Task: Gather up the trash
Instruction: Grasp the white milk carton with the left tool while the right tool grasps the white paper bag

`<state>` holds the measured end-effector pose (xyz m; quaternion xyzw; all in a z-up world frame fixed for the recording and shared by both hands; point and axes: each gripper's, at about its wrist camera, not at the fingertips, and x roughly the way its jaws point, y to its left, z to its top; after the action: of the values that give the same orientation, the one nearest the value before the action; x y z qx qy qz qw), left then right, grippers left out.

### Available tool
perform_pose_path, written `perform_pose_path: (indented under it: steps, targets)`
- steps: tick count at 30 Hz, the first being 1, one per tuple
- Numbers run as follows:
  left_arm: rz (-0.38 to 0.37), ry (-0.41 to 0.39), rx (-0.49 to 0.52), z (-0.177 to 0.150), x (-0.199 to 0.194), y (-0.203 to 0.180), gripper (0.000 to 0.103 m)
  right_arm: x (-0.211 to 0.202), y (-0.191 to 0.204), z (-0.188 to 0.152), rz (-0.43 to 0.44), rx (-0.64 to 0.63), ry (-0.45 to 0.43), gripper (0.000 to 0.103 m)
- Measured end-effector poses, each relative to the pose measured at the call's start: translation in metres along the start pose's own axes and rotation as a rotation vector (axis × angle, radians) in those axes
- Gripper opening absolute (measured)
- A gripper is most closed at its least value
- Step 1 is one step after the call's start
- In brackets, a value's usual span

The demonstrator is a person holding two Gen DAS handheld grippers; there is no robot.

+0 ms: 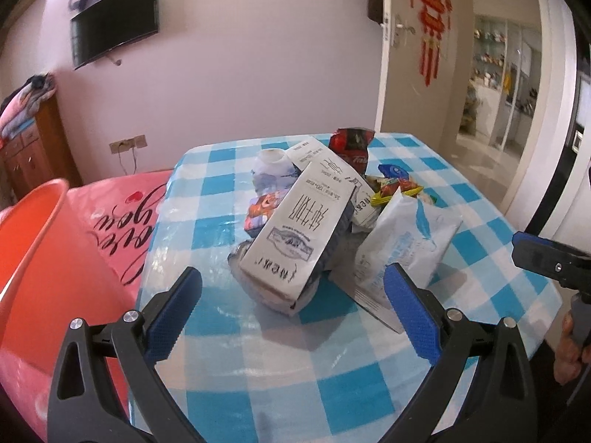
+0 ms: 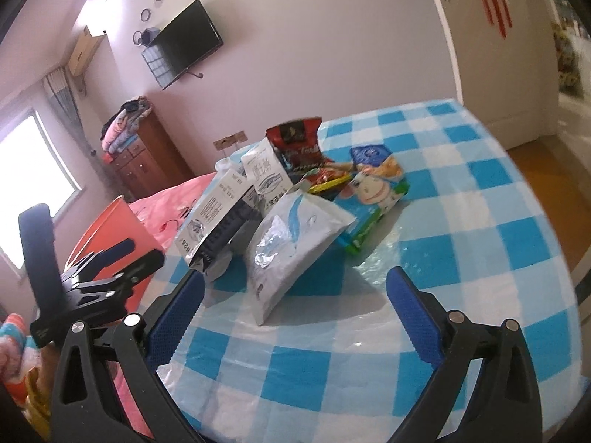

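A pile of trash lies on the blue-and-white checked table (image 1: 332, 380). In it are a white milk carton (image 1: 295, 236), a white pouch (image 1: 402, 240), a red snack bag (image 1: 351, 144), a small white bottle (image 1: 271, 170) and bright wrappers (image 1: 395, 184). My left gripper (image 1: 293, 269) is open, its blue pads standing either side of the carton's near end without touching it. My right gripper (image 2: 295, 275) is open too, wide around the near end of the white pouch (image 2: 291, 243). A blue-green bag with a cartoon cow (image 2: 376, 188) lies behind the pouch.
An orange basin (image 1: 33, 240) stands left of the table on a pink bed cover (image 1: 122, 221). A wooden cabinet (image 2: 147, 155) and a wall TV (image 2: 188, 37) are behind. An open doorway (image 1: 498, 85) is at the right. The right gripper (image 1: 546, 258) shows at the left wrist view's right edge.
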<state>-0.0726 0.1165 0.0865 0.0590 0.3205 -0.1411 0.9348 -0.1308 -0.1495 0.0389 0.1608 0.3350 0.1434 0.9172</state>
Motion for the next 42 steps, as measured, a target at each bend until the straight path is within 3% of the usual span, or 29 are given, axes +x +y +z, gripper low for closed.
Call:
perform_pose_path:
  steps: [2, 7, 12, 20, 32, 38, 42]
  targets:
    - [-0.008, 0.005, 0.028, 0.004, 0.008, -0.003, 0.099, 0.010, -0.002, 0.001, 0.011, 0.002, 0.023, 0.077]
    - [-0.006, 0.019, 0.066, 0.016, 0.030, -0.009, 0.099, 0.028, -0.013, 0.003, 0.072, 0.059, 0.065, 0.075]
    - [0.005, 0.050, 0.109, 0.024, 0.051, -0.015, 0.099, 0.043, -0.025, 0.004, 0.153, 0.132, 0.103, 0.065]
    - [0.046, 0.077, 0.174, 0.032, 0.074, -0.026, 0.099, 0.059, -0.026, 0.005, 0.251, 0.141, 0.146, 0.063]
    - [0.077, 0.120, 0.172, 0.038, 0.097, -0.023, 0.098, 0.082, -0.030, 0.009, 0.300, 0.167, 0.174, 0.063]
    - [0.065, 0.133, 0.163, 0.039, 0.102, -0.021, 0.089, 0.091, -0.034, 0.011, 0.329, 0.199, 0.179, 0.059]
    - [0.040, 0.156, 0.133, 0.039, 0.106, -0.020, 0.074, 0.099, -0.041, 0.012, 0.350, 0.245, 0.185, 0.056]
